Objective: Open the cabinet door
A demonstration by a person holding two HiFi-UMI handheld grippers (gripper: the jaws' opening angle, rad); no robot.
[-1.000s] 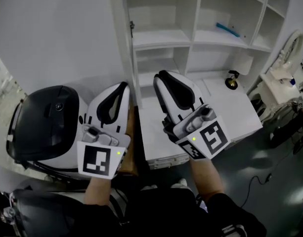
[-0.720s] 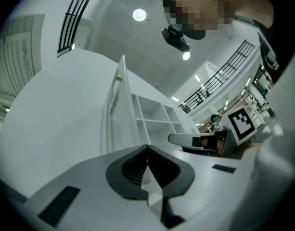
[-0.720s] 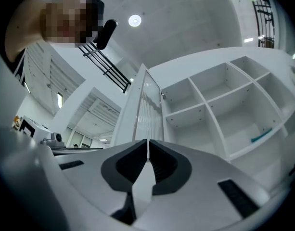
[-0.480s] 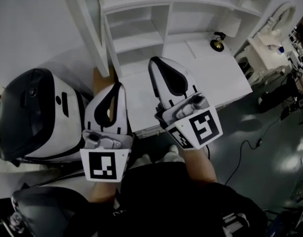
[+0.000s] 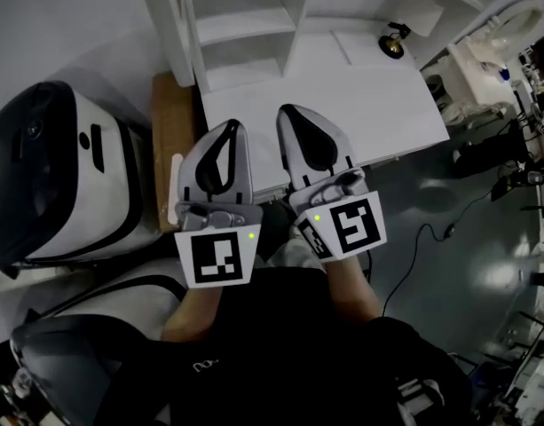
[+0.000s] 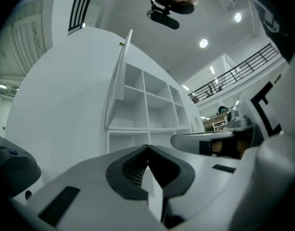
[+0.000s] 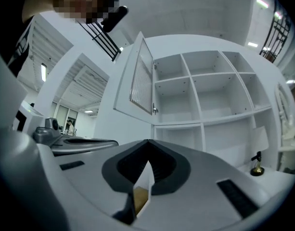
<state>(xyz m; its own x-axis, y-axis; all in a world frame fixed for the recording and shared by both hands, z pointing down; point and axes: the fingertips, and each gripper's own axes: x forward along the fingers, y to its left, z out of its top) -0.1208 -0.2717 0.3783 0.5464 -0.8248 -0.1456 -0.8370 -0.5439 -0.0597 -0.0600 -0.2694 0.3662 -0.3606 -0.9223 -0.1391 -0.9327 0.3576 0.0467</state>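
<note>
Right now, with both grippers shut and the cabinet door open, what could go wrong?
The open cabinet door stands ahead of the left gripper; lifting that gripper straight up might knock its edge. The small dark ornament stands on the white counter, so a wide sweep of the right gripper could tip it. A cable trails across the floor on your right, a possible trip.

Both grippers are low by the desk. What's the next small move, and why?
Probably none on the door: the cabinet door already stands swung wide off the shelves, and the left gripper and right gripper are both shut on nothing, clear of it. I'd rest them above the desk.
</note>
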